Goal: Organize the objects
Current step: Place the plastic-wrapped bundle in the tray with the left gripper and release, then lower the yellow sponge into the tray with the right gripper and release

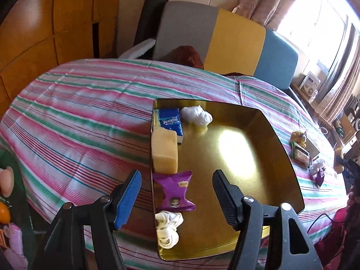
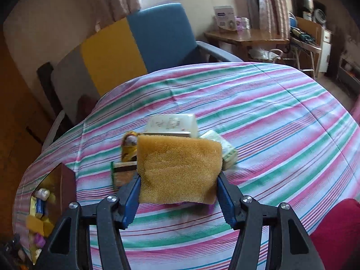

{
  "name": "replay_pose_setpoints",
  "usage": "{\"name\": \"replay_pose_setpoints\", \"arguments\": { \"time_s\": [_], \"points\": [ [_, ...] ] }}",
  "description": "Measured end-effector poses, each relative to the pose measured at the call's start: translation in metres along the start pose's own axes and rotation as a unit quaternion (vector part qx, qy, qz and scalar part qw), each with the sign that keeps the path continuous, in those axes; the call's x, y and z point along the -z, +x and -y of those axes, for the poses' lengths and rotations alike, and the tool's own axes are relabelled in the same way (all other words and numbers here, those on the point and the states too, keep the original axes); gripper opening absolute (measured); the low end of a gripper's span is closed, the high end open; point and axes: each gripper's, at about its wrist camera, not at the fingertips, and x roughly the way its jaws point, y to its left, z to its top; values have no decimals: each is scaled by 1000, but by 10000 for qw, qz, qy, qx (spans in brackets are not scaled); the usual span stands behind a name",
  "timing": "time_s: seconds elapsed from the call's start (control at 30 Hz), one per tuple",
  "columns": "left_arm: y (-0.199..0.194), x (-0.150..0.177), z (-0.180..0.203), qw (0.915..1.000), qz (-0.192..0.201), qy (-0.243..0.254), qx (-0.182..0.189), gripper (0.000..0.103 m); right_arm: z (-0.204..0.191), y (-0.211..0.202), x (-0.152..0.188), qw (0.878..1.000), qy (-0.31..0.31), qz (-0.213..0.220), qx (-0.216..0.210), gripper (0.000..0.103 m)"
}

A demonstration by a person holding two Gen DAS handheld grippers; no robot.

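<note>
A gold tray point(image 1: 258, 157) lies on the striped tablecloth. Along its left side sit a blue tissue pack point(image 1: 169, 121), a yellow sponge point(image 1: 164, 150), a purple snack packet point(image 1: 176, 189) and a white bundle point(image 1: 168, 227); a crumpled white bag point(image 1: 196, 115) lies at its far end. My left gripper point(image 1: 177, 198) is open and empty above the tray's near left part. My right gripper point(image 2: 178, 193) is shut on a second yellow sponge point(image 2: 178, 168), held above the cloth. The tray point(image 2: 67, 180) shows at the left in the right wrist view.
Behind the held sponge lie a white box point(image 2: 172, 124), a yellow packet point(image 2: 129, 146), a green-edged packet point(image 2: 122, 173) and a green pack point(image 2: 227, 150). The same group point(image 1: 300, 146) lies right of the tray. A grey, yellow and blue chair point(image 1: 225, 42) stands behind the table.
</note>
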Motion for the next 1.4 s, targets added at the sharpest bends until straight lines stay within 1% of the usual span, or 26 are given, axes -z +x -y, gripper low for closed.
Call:
{"name": "replay_pose_setpoints", "arguments": {
  "time_s": [0.07,0.17,0.23,0.37,0.5,0.57,0.63,0.83,0.9,0.93,0.97,1.0,1.07,1.13,1.2,1.3,1.4],
  "points": [
    [-4,1,0,9999,96,29,-32,66,-33,0,3,9991,-324,-106,-263,62],
    [-9,3,0,9997,216,93,-119,66,-93,2,13,9929,-856,-319,-762,62],
    [-9,5,-2,9997,207,83,-91,66,-130,6,21,9861,-1177,-498,-1063,62],
    [-6,9,-8,9998,146,45,-111,66,-210,21,44,9646,-1890,-964,-1566,62],
    [-3,15,-17,9999,82,-34,-80,66,-270,46,66,9442,-2334,-1483,-1791,62],
    [0,17,-20,9999,40,-77,-71,66,-295,63,76,9382,-2469,-1680,-1751,62],
    [1,19,-27,9998,13,-160,-68,66,-315,82,83,9349,-2527,-1874,-1644,62],
    [4,21,-46,9991,-49,-408,-118,66,-361,138,96,9336,-2523,-2256,-1179,62],
    [6,22,-49,9988,-75,-470,-118,66,-374,150,99,9324,-2506,-2328,-1169,63],
    [7,22,-51,9987,-81,-491,-111,66,-378,155,101,9308,-2472,-2401,-1215,63],
    [8,22,-51,9987,-86,-494,-116,66,-382,159,102,9296,-2396,-2472,-1319,66],
    [8,23,-52,9986,-101,-498,-120,66,-384,159,101,9312,-2323,-2411,-1443,66],
    [10,23,-53,9986,-117,-510,-119,66,-383,161,99,9302,-2157,-2443,-1690,67],
    [11,23,-52,9986,-133,-496,-115,66,-379,156,97,9306,-2132,-2381,-1787,69],
    [12,23,-52,9986,-133,-487,-124,66,-372,151,94,9320,-2111,-2305,-1837,77],
    [11,24,-49,9988,-123,-453,-139,66,-360,138,91,9340,-2009,-2218,-1954,80],
    [7,24,-46,9990,-67,-405,-150,66,-346,124,88,9370,-1975,-2089,-1982,82]
  ]
}}
